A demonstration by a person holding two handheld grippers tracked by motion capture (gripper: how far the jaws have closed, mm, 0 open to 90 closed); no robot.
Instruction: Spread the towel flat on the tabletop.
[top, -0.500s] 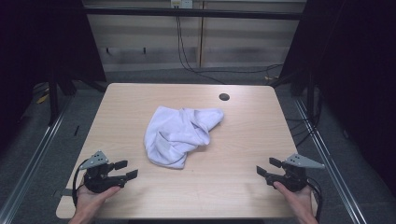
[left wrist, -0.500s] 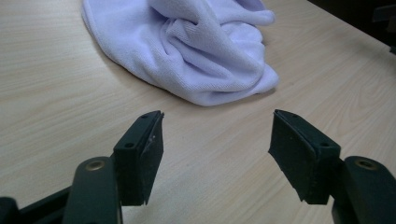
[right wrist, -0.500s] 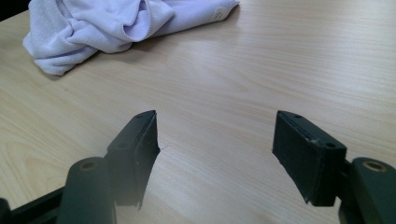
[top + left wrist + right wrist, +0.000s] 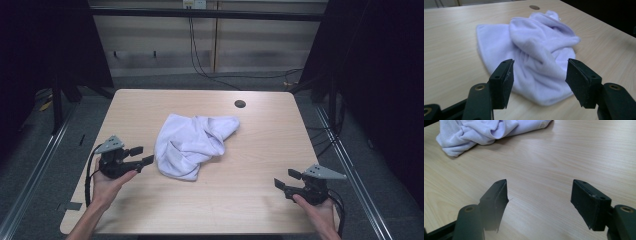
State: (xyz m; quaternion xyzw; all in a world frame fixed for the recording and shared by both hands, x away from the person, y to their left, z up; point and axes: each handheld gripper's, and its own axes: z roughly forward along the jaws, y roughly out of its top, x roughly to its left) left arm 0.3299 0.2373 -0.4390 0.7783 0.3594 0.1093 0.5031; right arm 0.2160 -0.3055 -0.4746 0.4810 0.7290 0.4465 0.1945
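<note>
One crumpled soft white towel (image 4: pixel 192 144) (fleecy) | smooth pale wood table (image 4: pixel 260 150)

Pale wooden table (image 4: pixel 260 150), dark surroundings

left tool (image 4: pixel 140 155): jaws wide, bare gap, towel (image 4: pixel 192 142) just beyond | right tool (image 4: pixel 287 179): jaws wide, well apart from towel, bare desk (image 4: pixel 260 150) between | obstacle: crumpled towel, desk middle | free: far strip, right half, near edge
</note>
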